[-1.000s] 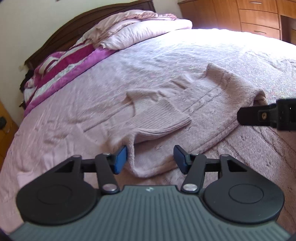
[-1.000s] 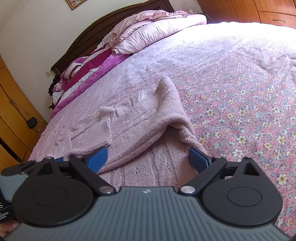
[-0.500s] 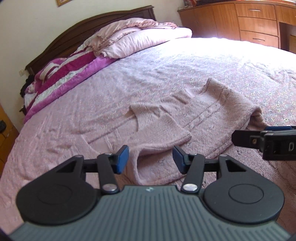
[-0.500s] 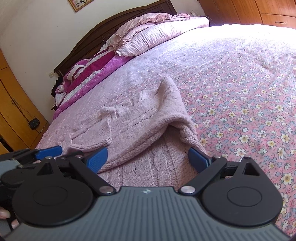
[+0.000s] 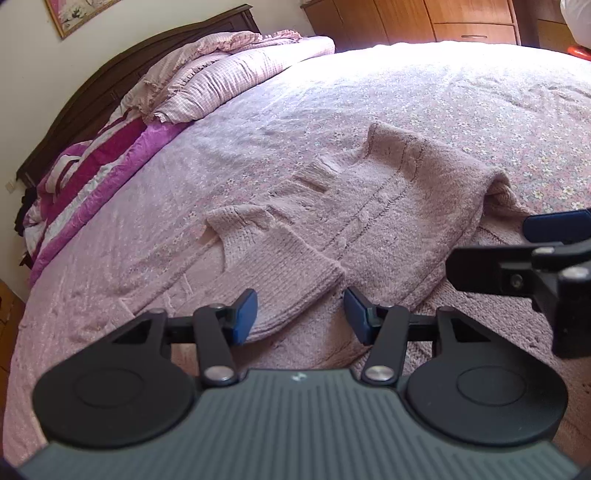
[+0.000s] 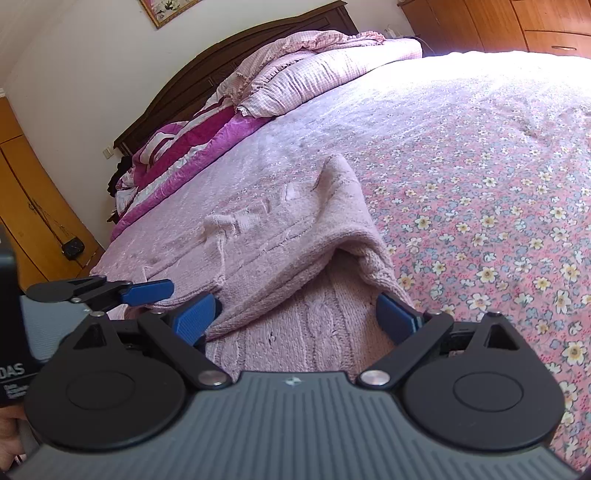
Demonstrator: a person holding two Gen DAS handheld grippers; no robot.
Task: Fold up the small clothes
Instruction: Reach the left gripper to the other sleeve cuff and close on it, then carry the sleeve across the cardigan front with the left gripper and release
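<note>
A pale pink knit sweater [image 5: 388,221] lies on the bed, folded over on itself, with one sleeve [image 5: 280,273] laid across its front. My left gripper [image 5: 301,315] is open at the sleeve's cuff end, which sits between the blue pads without being pinched. My right gripper [image 6: 295,317] is open wide over the sweater [image 6: 295,258], at the edge where the upper layer lifts off the cable-knit layer below. In the left wrist view the right gripper [image 5: 517,249] enters from the right, close by. One of the left gripper's fingers [image 6: 147,290] shows at the left of the right wrist view.
A pink floral bedspread [image 6: 480,166] covers the wide bed. Bunched quilts and pillows [image 5: 221,85] are heaped against the dark headboard [image 5: 110,85] at the back left. Wooden drawers [image 5: 461,18] stand beyond the bed, and a wooden wardrobe [image 6: 22,206] at the left.
My left gripper has shifted towards the right gripper, rolling a little, and the two now sit closer together. The sweater and the right gripper have stayed put.
</note>
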